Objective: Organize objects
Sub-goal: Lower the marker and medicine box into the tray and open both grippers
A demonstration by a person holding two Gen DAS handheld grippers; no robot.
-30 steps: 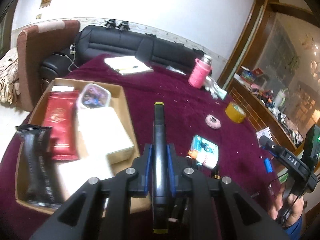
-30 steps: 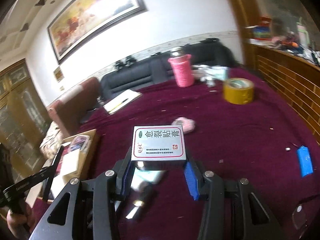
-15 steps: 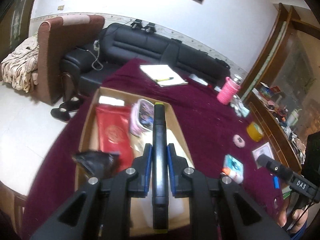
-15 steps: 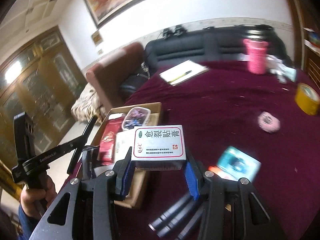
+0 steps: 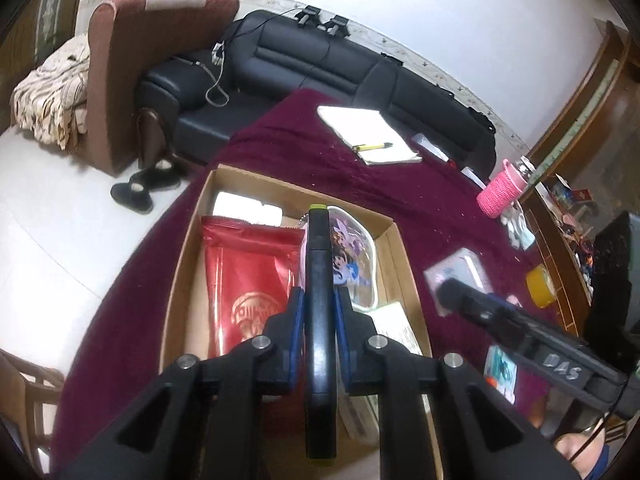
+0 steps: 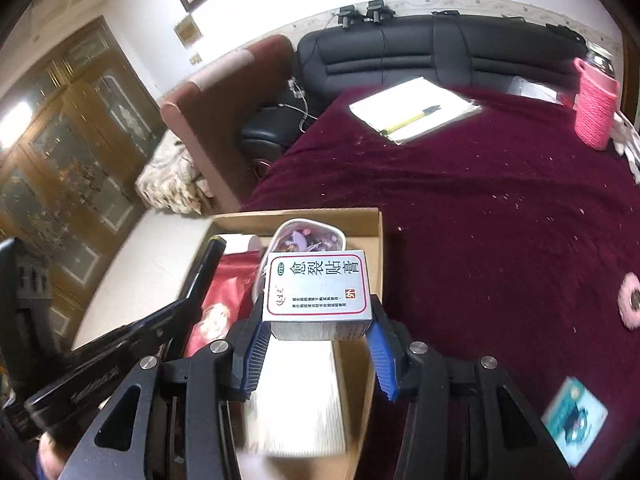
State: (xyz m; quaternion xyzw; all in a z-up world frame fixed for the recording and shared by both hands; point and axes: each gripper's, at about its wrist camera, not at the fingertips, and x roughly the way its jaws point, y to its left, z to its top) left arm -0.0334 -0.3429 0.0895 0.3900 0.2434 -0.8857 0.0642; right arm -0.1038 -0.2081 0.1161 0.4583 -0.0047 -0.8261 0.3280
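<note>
Left wrist view: cardboard box (image 5: 394, 236) on maroon table (image 5: 304, 152) already holds red pouch (image 5: 248, 276), cartoon-lid container (image 5: 356, 256), white boxes. Left gripper (image 5: 318, 312) clamped on black marker (image 5: 319, 280), over box. Right gripper (image 6: 316, 344) clamped on medicine carton (image 6: 318, 288), above box interior. Remaining: release 2 items; approx. 3 more loose on table, incl. tape roll (image 5: 540, 290).

Box contents lying partly hidden behind both grippers

The black marker (image 5: 319, 312) is covering the middle of the cartoon-print case (image 5: 354, 264); the silver box (image 6: 317, 294) is hiding that case's near end. The white packet (image 6: 294, 396) is smearing into blur, and the teal card (image 6: 575, 420) is blurring beside the frame's edge.
</note>
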